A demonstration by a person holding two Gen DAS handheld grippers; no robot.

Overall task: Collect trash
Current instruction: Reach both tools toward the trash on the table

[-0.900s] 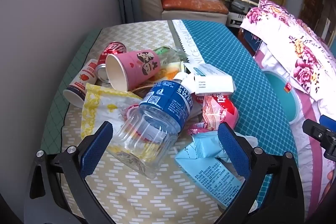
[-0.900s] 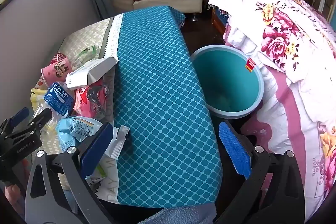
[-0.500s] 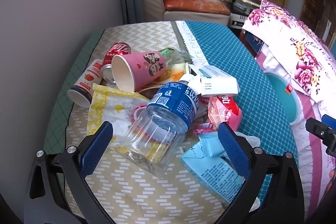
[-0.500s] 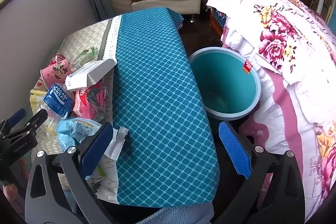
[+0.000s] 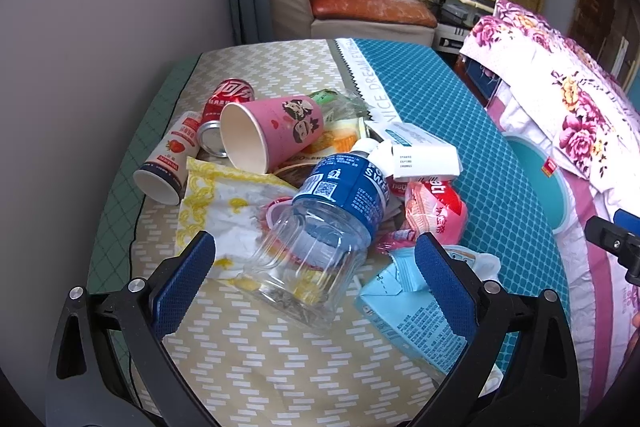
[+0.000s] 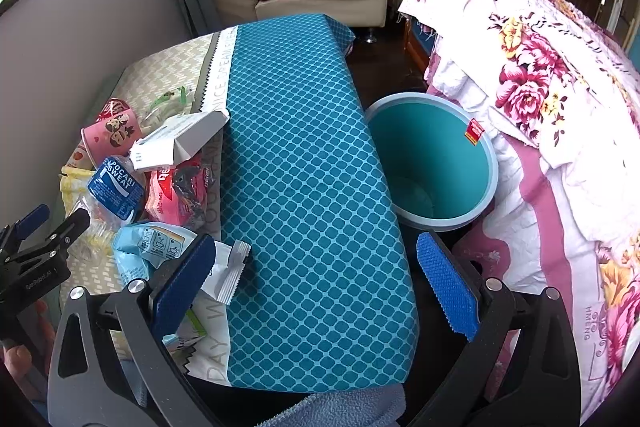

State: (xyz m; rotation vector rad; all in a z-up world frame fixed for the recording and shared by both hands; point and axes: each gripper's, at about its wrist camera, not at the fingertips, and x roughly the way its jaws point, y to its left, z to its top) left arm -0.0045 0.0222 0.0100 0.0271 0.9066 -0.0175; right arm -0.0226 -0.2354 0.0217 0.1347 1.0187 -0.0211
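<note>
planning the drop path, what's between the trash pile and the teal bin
In the right wrist view, only a bare stretch of the teal cloth lies between the trash pile and the bin, which stands past the table's edge.

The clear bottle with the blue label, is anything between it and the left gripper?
Nothing visible. The bottle lies on its side atop the trash pile, right in front of the open left gripper, with no other trash covering its near end.

Both wrist views tilt downward; they share the trash pile (image 5: 320, 187) and bin (image 6: 432, 163).
</note>
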